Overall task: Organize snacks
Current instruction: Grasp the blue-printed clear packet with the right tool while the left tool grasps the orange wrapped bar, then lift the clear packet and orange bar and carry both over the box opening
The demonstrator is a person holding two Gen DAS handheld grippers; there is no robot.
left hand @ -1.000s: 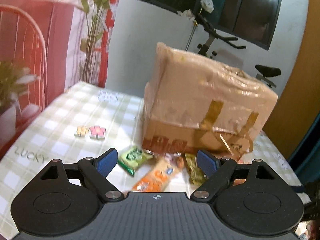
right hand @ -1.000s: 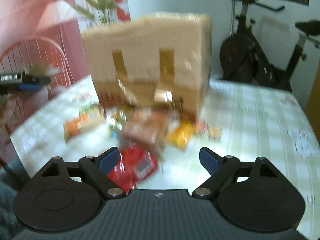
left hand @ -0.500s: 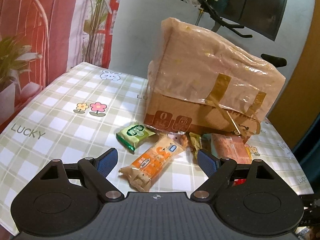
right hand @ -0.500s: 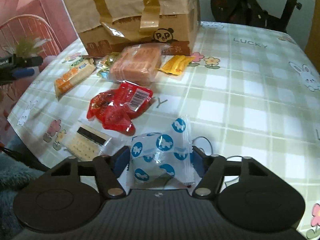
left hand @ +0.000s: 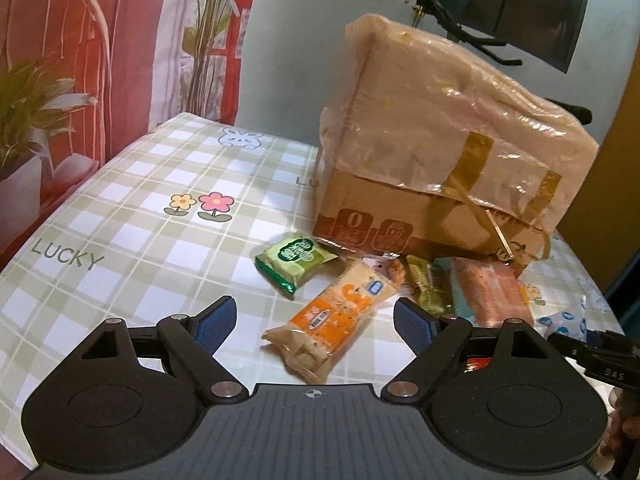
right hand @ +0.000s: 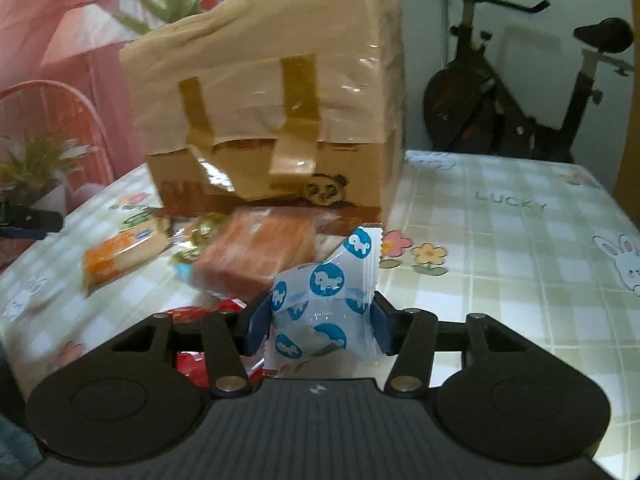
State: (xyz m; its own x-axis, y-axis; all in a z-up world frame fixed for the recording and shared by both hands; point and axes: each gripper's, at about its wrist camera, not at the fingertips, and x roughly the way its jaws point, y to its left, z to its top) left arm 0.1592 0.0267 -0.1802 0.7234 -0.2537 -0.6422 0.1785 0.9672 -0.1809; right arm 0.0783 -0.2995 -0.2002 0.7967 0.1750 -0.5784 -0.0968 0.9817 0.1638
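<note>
The right gripper (right hand: 318,326) has its jaws closing on a white packet with blue animal dots (right hand: 324,296), pads pressing both sides and crumpling it, apparently to carry it off the checked tablecloth (right hand: 520,260) for sorting. The left gripper (left hand: 314,322) hangs with jaws spread wide and empty, framing an orange cracker pack (left hand: 332,320) that looks to be its likely pick. Beyond lie a green packet (left hand: 295,258), a pink pack (left hand: 490,290) and the taped cardboard box (left hand: 436,152).

Cardboard box (left hand: 432,184): matt brown board under glossy, wrinkled plastic wrap. Snack packets (left hand: 340,316): shiny plastic film. Table (left hand: 132,216): smooth checked covering.
</note>
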